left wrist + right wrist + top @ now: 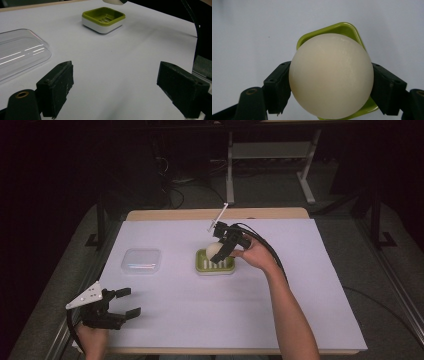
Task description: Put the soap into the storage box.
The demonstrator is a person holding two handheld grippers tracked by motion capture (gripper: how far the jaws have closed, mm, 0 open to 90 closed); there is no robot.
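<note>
A cream-coloured ball (215, 251) is pinched between the fingers of the right gripper (220, 251), which is held just above a green soap dish (215, 265) near the centre of the bench (210, 310). In the right gripper view, the ball (331, 76) is seen clamped from both sides by the two black fingers (277, 86), with the green rim of the dish (342, 27) visible behind it at 12 o'clock and below it at 6 o'clock; whether the ball touches the dish cannot be told. A clear plastic lid (141, 260) lies flat on the bench at 9 o'clock from the dish, well apart from it. The left gripper (120, 305) is held low at the near left corner of the bench, at roughly 7 o'clock from the dish, with its fingers spread and nothing between them. In the left gripper view, the spread fingers (56, 87) frame bare bench surface, with the lid (20, 52) at 10 o'clock and the dish (103, 18) at 12 o'clock.
</note>
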